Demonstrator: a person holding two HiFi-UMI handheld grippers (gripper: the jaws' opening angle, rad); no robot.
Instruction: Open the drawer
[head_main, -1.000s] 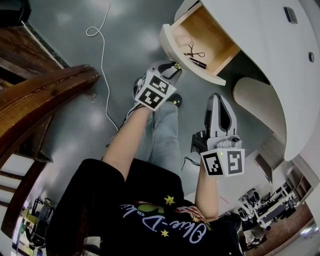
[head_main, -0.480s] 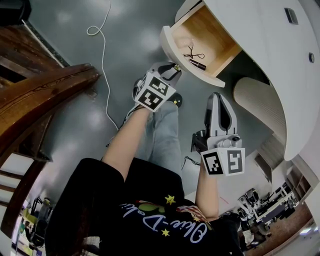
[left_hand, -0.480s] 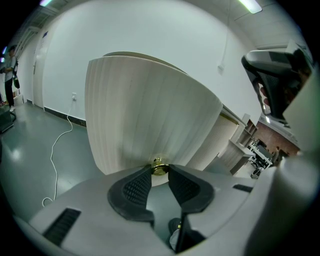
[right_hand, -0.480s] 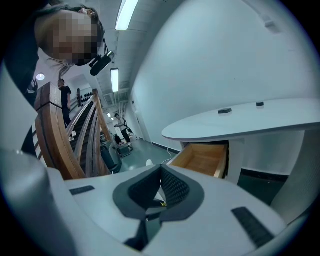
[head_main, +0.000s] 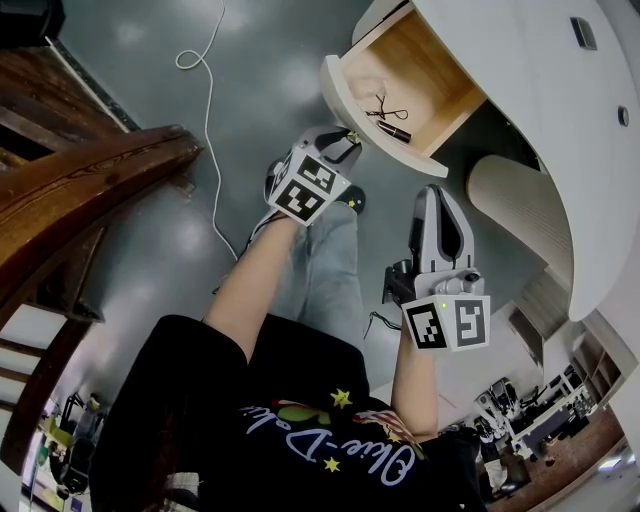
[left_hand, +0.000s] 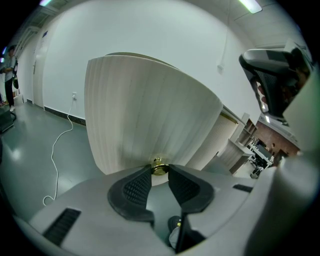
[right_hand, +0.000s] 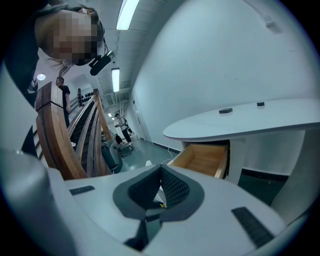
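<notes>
The drawer (head_main: 425, 60) stands pulled well out, the left gripper (left_hand: 160, 170) clamping its brass knob (left_hand: 159, 164) at the jaw tips, so probably only release remains.

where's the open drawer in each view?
Head view: drawer top centre, pulled out, wooden inside showing.
Left gripper view: its ribbed front fills the centre, brass knob at the bottom.
Right gripper view: centre right, under the desktop.
Shared landmark: grey floor.

Left gripper (head_main: 347, 137), arm outstretched, clamps a brass knob (left_hand: 159, 166); right gripper (head_main: 437, 192) sits nearer the body, jaws together.
</notes>
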